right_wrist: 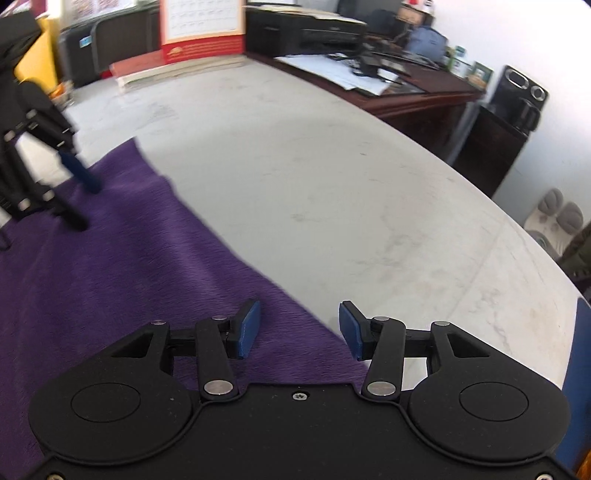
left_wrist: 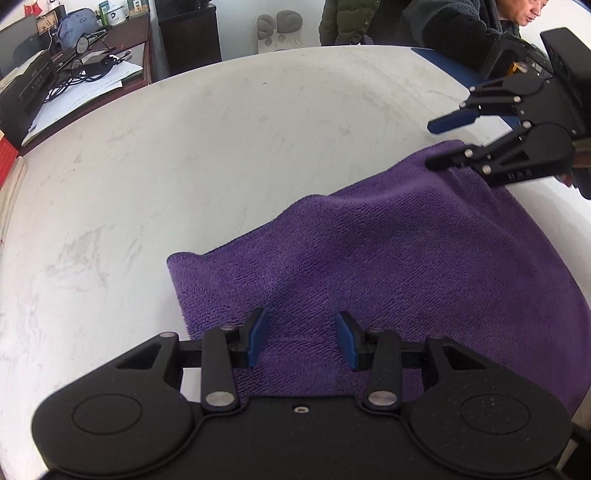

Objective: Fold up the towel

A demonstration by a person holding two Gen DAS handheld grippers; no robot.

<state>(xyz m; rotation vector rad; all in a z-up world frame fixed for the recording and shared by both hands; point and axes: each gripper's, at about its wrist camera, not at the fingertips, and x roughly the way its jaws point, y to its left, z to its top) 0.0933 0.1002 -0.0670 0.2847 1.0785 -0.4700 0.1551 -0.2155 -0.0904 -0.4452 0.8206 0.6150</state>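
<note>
**Both grippers open over purple towel, nothing held**

Left gripper points steeply down, jaws partly apart, with a clear gap between its blue pads. Nothing is clamped; the cloth seen in the gap lies below the pads, near the towel's near-left corner. Whether the tips touch the fabric cannot be told.

Right gripper likewise stands partly open and holds nothing. Its left pad is over purple cloth, its right pad over bare tabletop, so the towel's edge runs through the gap. In the left wrist view the same gripper appears at the far right, one fingertip over the towel's far corner, the other above the table.

Towel, purple terry, lies on the white table toward its right side. It is not flat: a soft ridge runs through the middle and the far edge is wavy. The left edge shows a rolled hem.

Beyond the table, a dark wooden desk carries papers, cables, a printer and a blue bag. A person in a dark jacket is at the far right edge of the table.
</note>
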